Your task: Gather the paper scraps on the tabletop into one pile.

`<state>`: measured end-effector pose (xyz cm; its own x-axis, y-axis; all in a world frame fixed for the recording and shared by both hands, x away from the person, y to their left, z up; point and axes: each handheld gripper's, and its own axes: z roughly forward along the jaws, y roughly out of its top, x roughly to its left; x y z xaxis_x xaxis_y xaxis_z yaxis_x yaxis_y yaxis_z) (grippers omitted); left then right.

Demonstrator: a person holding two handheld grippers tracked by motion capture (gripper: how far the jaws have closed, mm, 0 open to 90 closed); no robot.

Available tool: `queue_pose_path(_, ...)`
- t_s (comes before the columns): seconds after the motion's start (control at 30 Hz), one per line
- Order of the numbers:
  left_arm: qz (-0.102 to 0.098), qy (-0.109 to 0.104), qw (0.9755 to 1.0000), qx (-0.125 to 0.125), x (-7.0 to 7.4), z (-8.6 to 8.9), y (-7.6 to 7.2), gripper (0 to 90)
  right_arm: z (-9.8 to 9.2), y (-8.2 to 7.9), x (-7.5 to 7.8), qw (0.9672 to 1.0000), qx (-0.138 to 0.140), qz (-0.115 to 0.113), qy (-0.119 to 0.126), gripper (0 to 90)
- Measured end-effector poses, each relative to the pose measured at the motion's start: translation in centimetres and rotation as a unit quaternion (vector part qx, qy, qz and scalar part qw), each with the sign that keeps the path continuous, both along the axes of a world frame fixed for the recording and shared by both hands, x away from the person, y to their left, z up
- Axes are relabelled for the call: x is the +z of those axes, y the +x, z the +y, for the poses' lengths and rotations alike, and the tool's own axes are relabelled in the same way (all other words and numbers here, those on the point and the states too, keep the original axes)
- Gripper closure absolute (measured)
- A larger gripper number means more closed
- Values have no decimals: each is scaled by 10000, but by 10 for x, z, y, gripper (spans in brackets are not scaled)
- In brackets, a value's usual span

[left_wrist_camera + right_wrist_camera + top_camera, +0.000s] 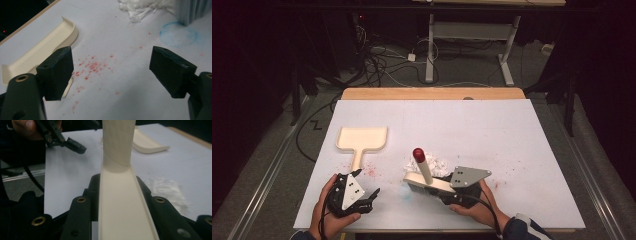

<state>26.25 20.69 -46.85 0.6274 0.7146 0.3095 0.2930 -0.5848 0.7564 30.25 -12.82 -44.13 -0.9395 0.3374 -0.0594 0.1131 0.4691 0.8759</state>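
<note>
Right gripper (447, 189): fingers (82, 202) closed on the cream back of a hand brush (428, 180), one on each side, gripped firmly. The brush handle rises up and away from the fingers to a red tip (418, 153); its bristles rest on the tabletop (512, 140).

Left gripper (367, 187): fingers (56, 72) spread wide, holding nothing. They sit just beside the handle of a cream dustpan (361, 140), which lies flat at the left of the tabletop, apart from the brush.

A crumpled white paper wad (432, 164) lies just behind the brush head, touching or nearly so. Red specks (92, 66) are scattered on the white sheet between the left fingers; a faint blue ring stain (178, 33) lies near the bristles.

Tabletop: white covering, wooden far edge. Room dark; grey floor, cables (382, 62), and a white desk frame (472, 35) behind.
</note>
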Motion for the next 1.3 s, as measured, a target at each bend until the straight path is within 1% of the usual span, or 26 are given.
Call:
queue_pose_path(0.07, 8, 12, 10000, -14, -1, 1, 0, 184, 4, 2, -6, 10000, 82, 14, -22, 678)
queue_pose_path(0.1, 10, 4, 10000, -17, -1, 1, 0, 184, 4, 3, -7, 10000, 75, 25, 1, 678)
queue_pose_path(0.13, 18, 6, 10000, -20, -1, 1, 0, 184, 2, 5, -9, 10000, 49, -14, 8, 679)
queue_pose_path(0.2, 31, 7, 10000, -27, -2, 1, -1, 184, -6, 14, -11, 9999, -86, -71, 52, 679)
queue_pose_path(0.27, 45, 33, 10000, -52, -3, 0, -1, 185, -15, 27, -13, 9996, -243, -43, 134, 678)
queue_pose_path(0.3, 53, 57, 10000, -62, -3, -1, -1, 185, -18, 33, -13, 9993, -331, -85, 132, 678)
queue_pose_path(0.37, 54, 61, 9999, -82, -3, -2, -1, 184, -21, 43, -13, 9989, -386, -109, 237, 678)
queue_pose_path(0.4, 52, 70, 9999, -89, -3, -2, -1, 184, -22, 47, -13, 9988, -403, -95, 265, 678)
queue_pose_path(0.43, 50, 76, 9999, -89, -3, -3, -1, 184, -22, 50, -14, 9987, -367, -2, 351, 678)
queue_pose_path(0.47, 52, 67, 9999, -83, -3, -2, -1, 184, -23, 51, -13, 9987, -346, 36, 368, 678)
queue_pose_path(0.53, 58, 66, 9999, -76, -3, -2, -1, 184, -24, 47, -8, 9990, -285, -42, 330, 678)
queue_pose_path(0.6, 54, 47, 10000, -63, -3, -1, -1, 184, -26, 39, 2, 9993, -198, -146, 299, 678)
queue_pose_path(0.7, 45, 63, 10000, -61, -3, -1, -1, 184, -30, 26, 18, 9991, -182, -298, 247, 677)
queue_pose_path(0.73, 36, 66, 10000, -57, -3, -1, -2, 184, -32, 21, 23, 9989, -215, -348, 215, 677)
queue_pose_path(0.8, 21, 53, 10000, -40, -2, 0, -2, 184, -39, 14, 31, 9990, -228, -331, 197, 677)
queue_pose_path(0.9, 14, 56, 10000, -31, -2, 0, -2, 184, -54, 2, 39, 9987, -309, -361, 157, 677)
queue_pose_path(0.93, 19, 60, 10000, -21, -2, 0, -2, 184, -61, -1, 40, 9988, -340, -334, 141, 677)
queue_pose_path(1.0, 3, 62, 10000, -30, -2, 0, -3, 184, -75, -9, 43, 9981, -472, -396, 89, 677)
queue_pose_path(1.1, -1, 56, 10000, -22, -1, 0, -3, 184, -95, -18, 45, 9973, -612, -404, 13, 676)
queue_pose_path(1.3, 4, 90, 10000, -11, -1, -3, -2, 184, -124, -33, 40, 9962, -822, -268, -105, 676)
